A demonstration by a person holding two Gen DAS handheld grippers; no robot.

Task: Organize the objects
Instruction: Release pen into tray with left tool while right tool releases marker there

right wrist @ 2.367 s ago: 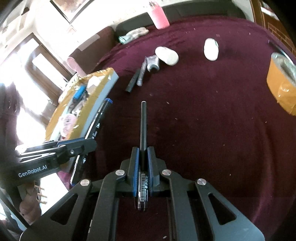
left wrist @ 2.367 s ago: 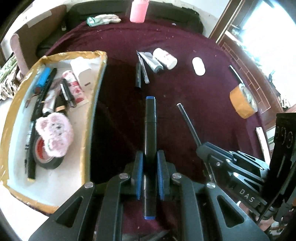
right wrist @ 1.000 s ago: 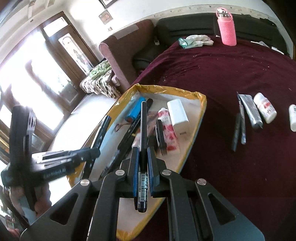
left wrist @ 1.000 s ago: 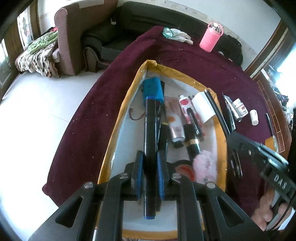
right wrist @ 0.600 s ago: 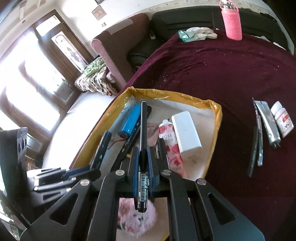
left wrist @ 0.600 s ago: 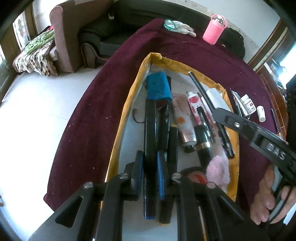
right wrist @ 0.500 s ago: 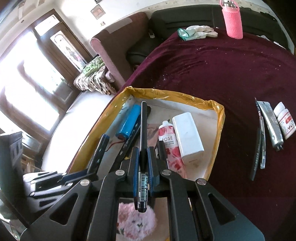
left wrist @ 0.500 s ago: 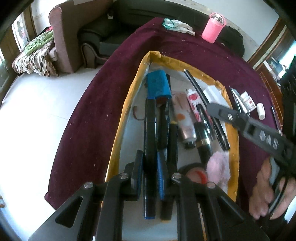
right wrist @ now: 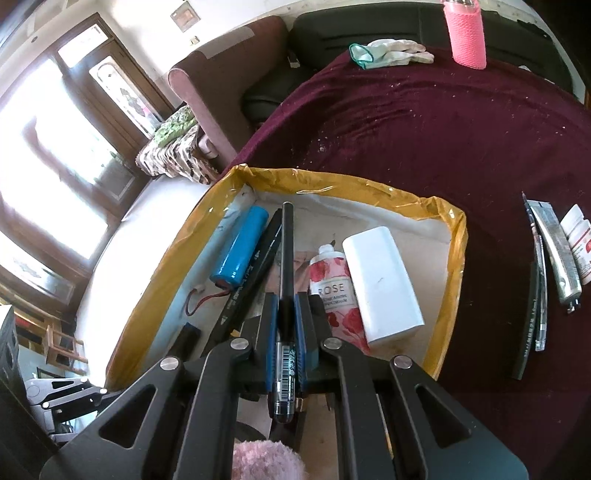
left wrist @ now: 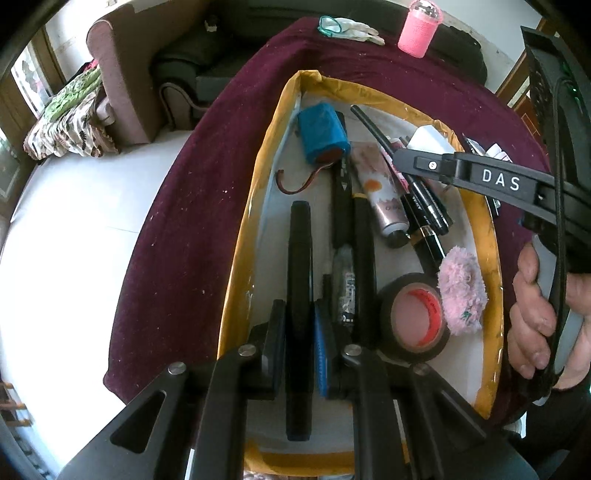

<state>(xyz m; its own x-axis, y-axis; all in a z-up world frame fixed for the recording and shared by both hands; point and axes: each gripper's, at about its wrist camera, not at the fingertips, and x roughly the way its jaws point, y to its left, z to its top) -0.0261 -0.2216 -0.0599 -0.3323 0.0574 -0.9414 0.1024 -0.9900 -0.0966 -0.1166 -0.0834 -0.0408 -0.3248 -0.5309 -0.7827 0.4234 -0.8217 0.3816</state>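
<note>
A shallow tray with a yellow taped rim [left wrist: 255, 192] [right wrist: 456, 236] sits on the maroon table. It holds a blue battery [left wrist: 321, 133] [right wrist: 240, 247], a rose tube [right wrist: 332, 291], a white block [right wrist: 382, 280], black tape [left wrist: 413, 317], a pink puff [left wrist: 461, 291] and several pens. My left gripper [left wrist: 300, 325] is low in the tray's left side; a thick black marker [left wrist: 300, 266] lies between its jaws, gap on the left side. My right gripper [right wrist: 285, 317] is shut on a thin black pen [right wrist: 286, 251] above the tray; it shows in the left wrist view [left wrist: 436, 166].
On the cloth right of the tray lie a silver tube [right wrist: 557, 254], a small white bottle [right wrist: 580, 236] and dark pens [right wrist: 532, 317]. A pink bottle [right wrist: 465, 29] and a white glove [right wrist: 391, 48] stand at the far edge. A sofa [right wrist: 221, 96] is beyond.
Both grippers moved from over the cloth to the tray. The left one lowered the black marker into the tray's left side, and its jaws now stand slightly apart around it.
</note>
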